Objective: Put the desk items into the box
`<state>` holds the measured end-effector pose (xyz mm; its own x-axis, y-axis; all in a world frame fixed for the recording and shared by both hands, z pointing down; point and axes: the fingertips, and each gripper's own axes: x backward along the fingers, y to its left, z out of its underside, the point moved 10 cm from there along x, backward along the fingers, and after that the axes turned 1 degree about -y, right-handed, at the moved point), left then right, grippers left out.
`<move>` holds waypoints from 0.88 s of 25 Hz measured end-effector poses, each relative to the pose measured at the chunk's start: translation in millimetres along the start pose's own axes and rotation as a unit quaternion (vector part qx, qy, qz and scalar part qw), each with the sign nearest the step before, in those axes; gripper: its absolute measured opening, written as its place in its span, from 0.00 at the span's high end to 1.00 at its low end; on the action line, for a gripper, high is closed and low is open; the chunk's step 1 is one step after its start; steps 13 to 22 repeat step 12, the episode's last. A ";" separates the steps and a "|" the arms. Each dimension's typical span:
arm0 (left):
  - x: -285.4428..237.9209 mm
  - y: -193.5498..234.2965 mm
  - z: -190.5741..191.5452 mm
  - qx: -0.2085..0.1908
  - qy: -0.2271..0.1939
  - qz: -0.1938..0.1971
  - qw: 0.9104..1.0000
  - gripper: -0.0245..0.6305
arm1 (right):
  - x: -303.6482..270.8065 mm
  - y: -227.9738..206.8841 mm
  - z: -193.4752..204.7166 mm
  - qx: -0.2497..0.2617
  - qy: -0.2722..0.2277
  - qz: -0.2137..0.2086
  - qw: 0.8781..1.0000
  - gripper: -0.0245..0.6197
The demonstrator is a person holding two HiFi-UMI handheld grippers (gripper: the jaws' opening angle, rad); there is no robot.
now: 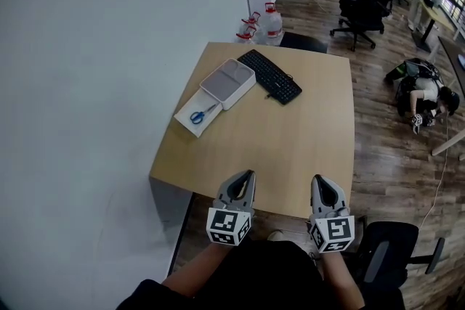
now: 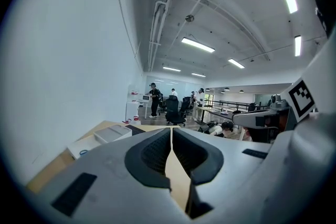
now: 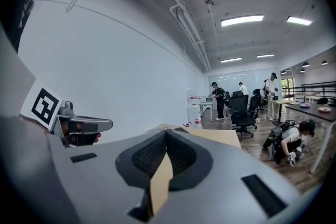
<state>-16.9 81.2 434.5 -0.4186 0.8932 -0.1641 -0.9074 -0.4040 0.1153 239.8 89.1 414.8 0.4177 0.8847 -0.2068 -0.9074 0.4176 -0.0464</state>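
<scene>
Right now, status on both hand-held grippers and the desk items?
Left hand-held gripper shut, empty. Right hand-held gripper shut, empty. Scissors, keyboard beside box, far side. Nothing in the way.

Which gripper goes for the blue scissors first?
Left, probably. The scissors lie far left on the desk by the box, nearer the left gripper; the right gripper would have to cross over. Both are shut, empty, at the near edge.

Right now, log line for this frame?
stage: not started | left claw: shut, empty, over near desk edge | right claw: shut, empty | keyboard: on desk | scissors: on white tray beside box
</scene>
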 end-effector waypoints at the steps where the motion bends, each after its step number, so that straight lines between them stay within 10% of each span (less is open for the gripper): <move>1: -0.5 -0.5 -0.4 -0.002 0.001 0.000 1.000 0.93 | 0.7 0.4 -0.2 0.001 -0.001 0.000 1.000 0.87; 22: -2.0 3.4 -0.1 -0.002 0.010 -0.001 1.000 0.93 | -0.7 1.7 0.6 0.000 0.000 0.004 1.000 0.87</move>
